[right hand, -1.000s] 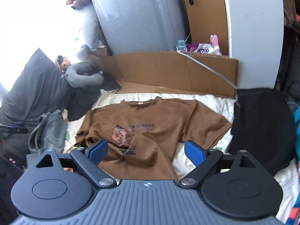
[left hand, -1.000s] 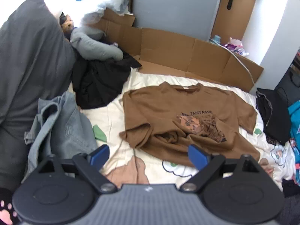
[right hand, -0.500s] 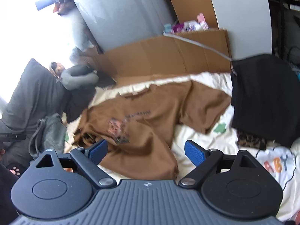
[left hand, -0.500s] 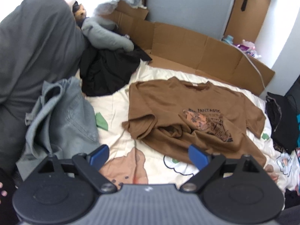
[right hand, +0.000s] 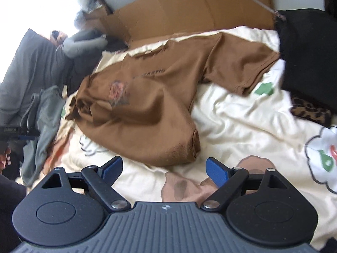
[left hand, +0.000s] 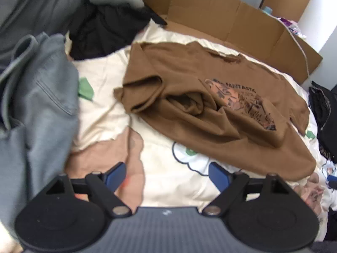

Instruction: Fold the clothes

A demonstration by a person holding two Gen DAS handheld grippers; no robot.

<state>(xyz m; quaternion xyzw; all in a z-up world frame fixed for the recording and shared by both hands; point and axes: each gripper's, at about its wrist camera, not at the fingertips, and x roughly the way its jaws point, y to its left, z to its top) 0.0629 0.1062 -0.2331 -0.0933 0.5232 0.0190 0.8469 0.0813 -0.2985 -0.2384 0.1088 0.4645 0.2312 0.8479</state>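
Note:
A brown T-shirt (left hand: 210, 97) with an orange print lies rumpled on a cream cartoon bedsheet (left hand: 105, 88), one sleeve bunched at its left. My left gripper (left hand: 167, 174) hovers over the sheet just short of the shirt's near hem, its jaws wide and closing slightly, nothing between them. In the right wrist view the same T-shirt (right hand: 151, 97) lies ahead, its near hem corner just beyond my right gripper (right hand: 163, 168). That gripper's jaws are also wide and closing slightly, with only sheet between them.
Grey jeans (left hand: 42, 105) are heaped at the left, black clothing (left hand: 105, 29) behind them. Flattened cardboard (left hand: 221, 14) lines the far side of the bed. A black garment (right hand: 307, 59) and leopard-print fabric (right hand: 309, 111) lie at the right. Part of a hand (right hand: 5, 158) shows at the far left.
Both grippers have sunk toward the bed and come closer to the brown T-shirt, which now fills more of each view. Both views are blurred by the motion.

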